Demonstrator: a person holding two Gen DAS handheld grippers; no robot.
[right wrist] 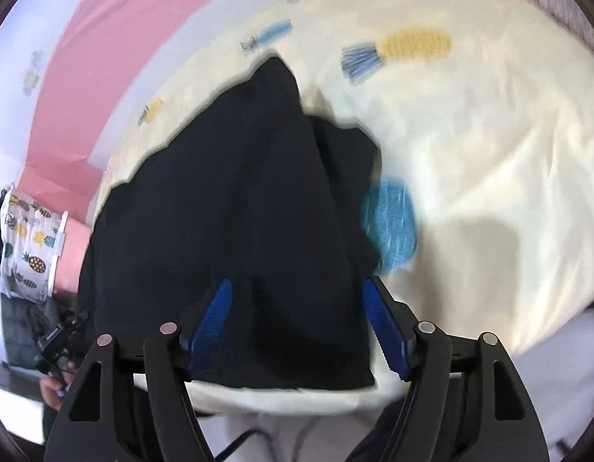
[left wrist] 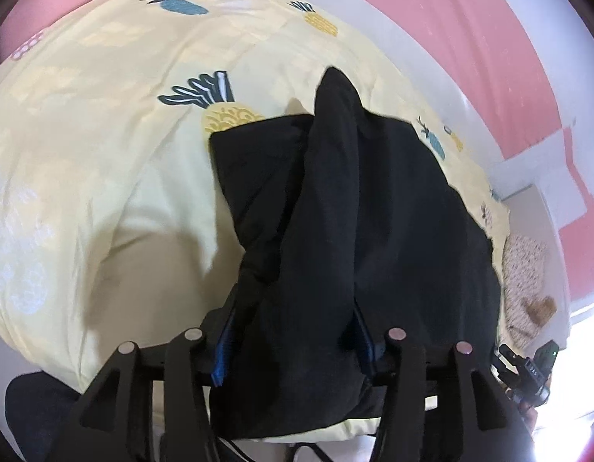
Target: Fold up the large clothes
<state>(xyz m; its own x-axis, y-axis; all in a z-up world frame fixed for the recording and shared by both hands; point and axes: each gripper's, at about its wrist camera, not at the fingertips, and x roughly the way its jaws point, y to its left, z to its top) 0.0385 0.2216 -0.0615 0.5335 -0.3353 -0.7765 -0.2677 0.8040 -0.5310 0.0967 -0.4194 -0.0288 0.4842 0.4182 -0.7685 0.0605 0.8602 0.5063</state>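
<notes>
Garment: a black garment [left wrist: 358,208] [right wrist: 235,208], bunched and partly folded over itself, lies on the quilt near its front edge. In the left view a narrow tongue of it rises to a point away from the camera; the right view shows the same peak.

Left gripper: the left gripper [left wrist: 293,346] is low over the garment's near end. Black cloth fills the gap between its blue pads [left wrist: 222,350] and hides most of them. The jaws stand moderately apart, but I cannot tell whether they pinch the cloth or only sit around it.

Right gripper: the right gripper [right wrist: 301,327] also sits at the garment's near edge. Its blue pads [right wrist: 385,327] are spread wide; the left pad lies against the cloth, the right pad is just beside the garment's right edge, over bare quilt. Nothing is clamped.

Quilt: a pale yellow quilt [left wrist: 104,154] [right wrist: 470,154] with pineapple prints in yellow and blue, wrinkled, carrying the garment. One blue pineapple [right wrist: 393,223] shows just right of the garment.

Wall: a pink wall [left wrist: 470,19] [right wrist: 85,77] with a white band runs behind the quilt's far edge.

Pillow: a white pineapple-print pillow [right wrist: 27,246] lies left of the garment in the right view, beyond the quilt's edge.
</notes>
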